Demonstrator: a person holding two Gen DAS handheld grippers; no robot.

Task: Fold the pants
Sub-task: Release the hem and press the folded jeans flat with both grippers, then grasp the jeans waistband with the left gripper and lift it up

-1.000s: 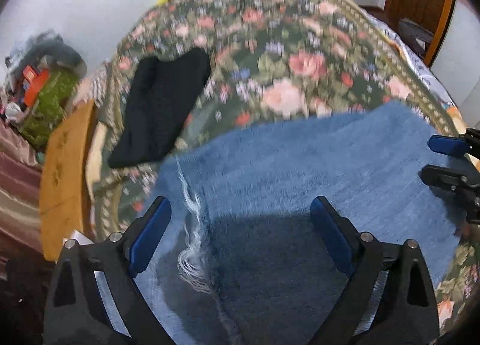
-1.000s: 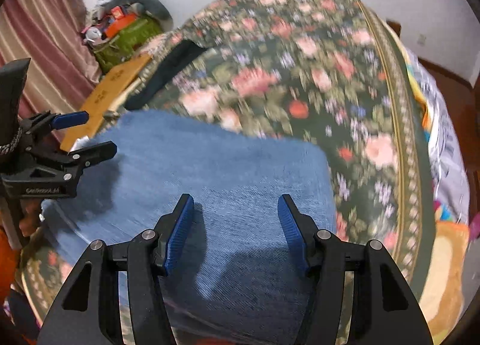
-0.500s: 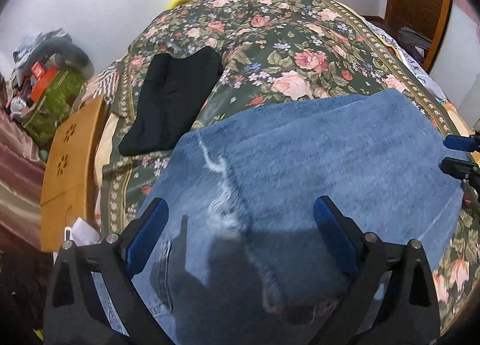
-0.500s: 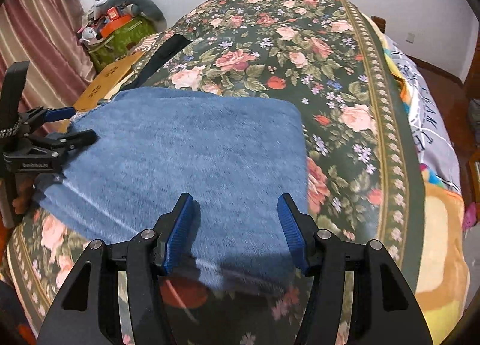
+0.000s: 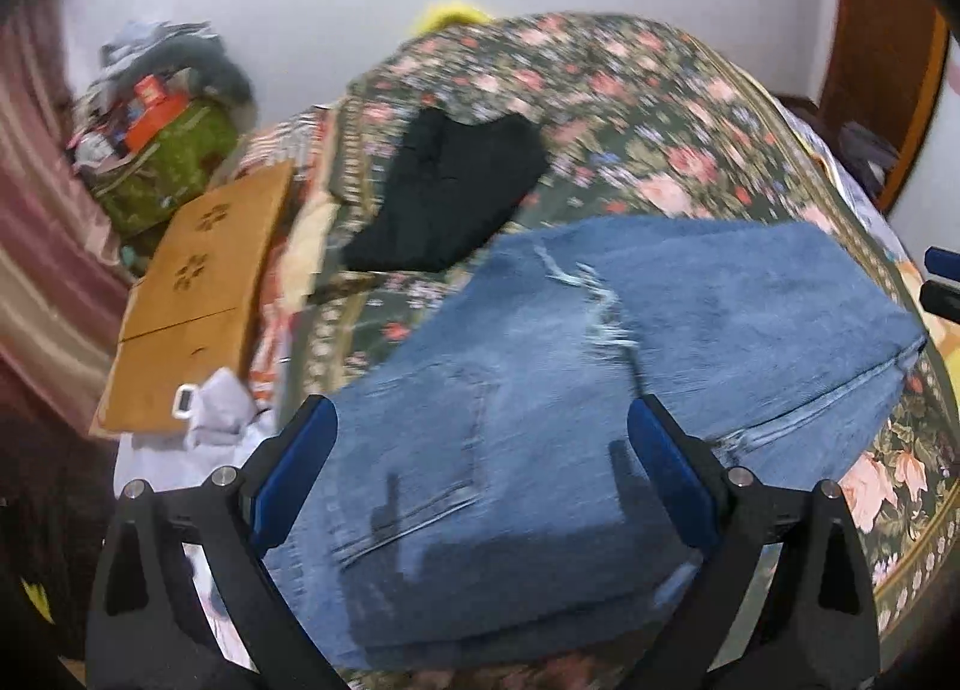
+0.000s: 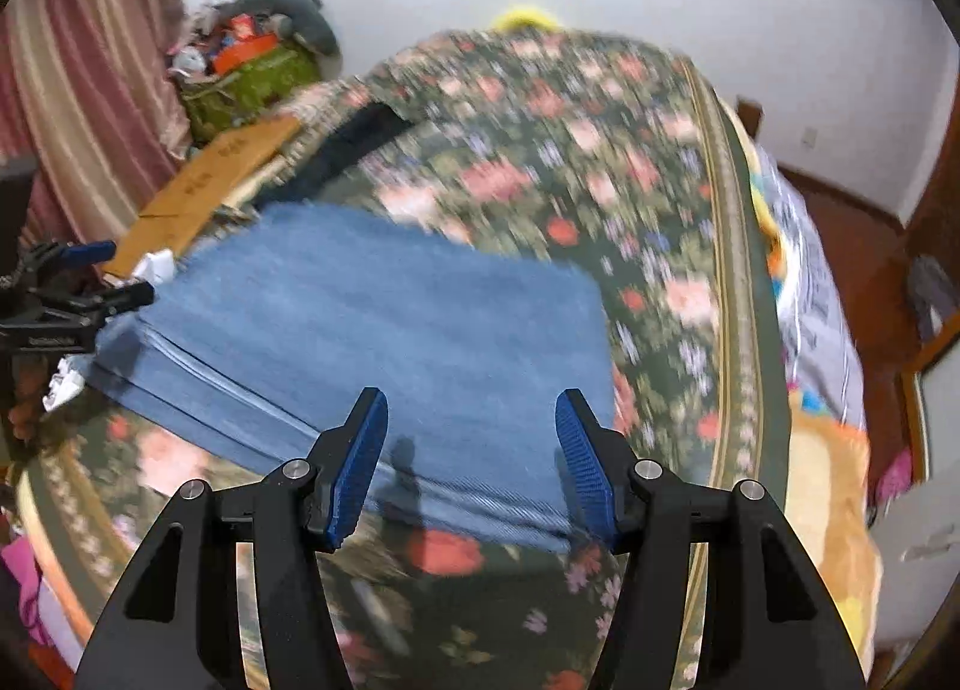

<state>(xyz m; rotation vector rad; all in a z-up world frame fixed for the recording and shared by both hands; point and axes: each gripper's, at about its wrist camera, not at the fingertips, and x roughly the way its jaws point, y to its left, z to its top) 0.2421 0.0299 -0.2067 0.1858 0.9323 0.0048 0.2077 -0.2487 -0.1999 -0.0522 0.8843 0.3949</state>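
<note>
Blue jeans (image 5: 540, 402) lie folded on the flower-patterned bed cover (image 5: 630, 108), with a frayed hem and a back pocket on top. They also show in the right wrist view (image 6: 372, 324). My left gripper (image 5: 480, 468) is open and empty, above the near end of the jeans. My right gripper (image 6: 471, 450) is open and empty, above the near edge of the fold. The right gripper's tips show at the right edge of the left wrist view (image 5: 942, 282). The left gripper shows at the left of the right wrist view (image 6: 84, 282).
A black folded garment (image 5: 444, 198) lies on the bed beyond the jeans. A wooden board (image 5: 192, 294) and white cloth (image 5: 216, 414) sit at the bed's left side. A pile of bags and clothes (image 5: 162, 132) stands by the wall and curtain (image 6: 78, 60).
Both grippers have pulled back and up from the jeans. More of the folded jeans, with the pocket end, has come into the left wrist view. The jeans lie still.
</note>
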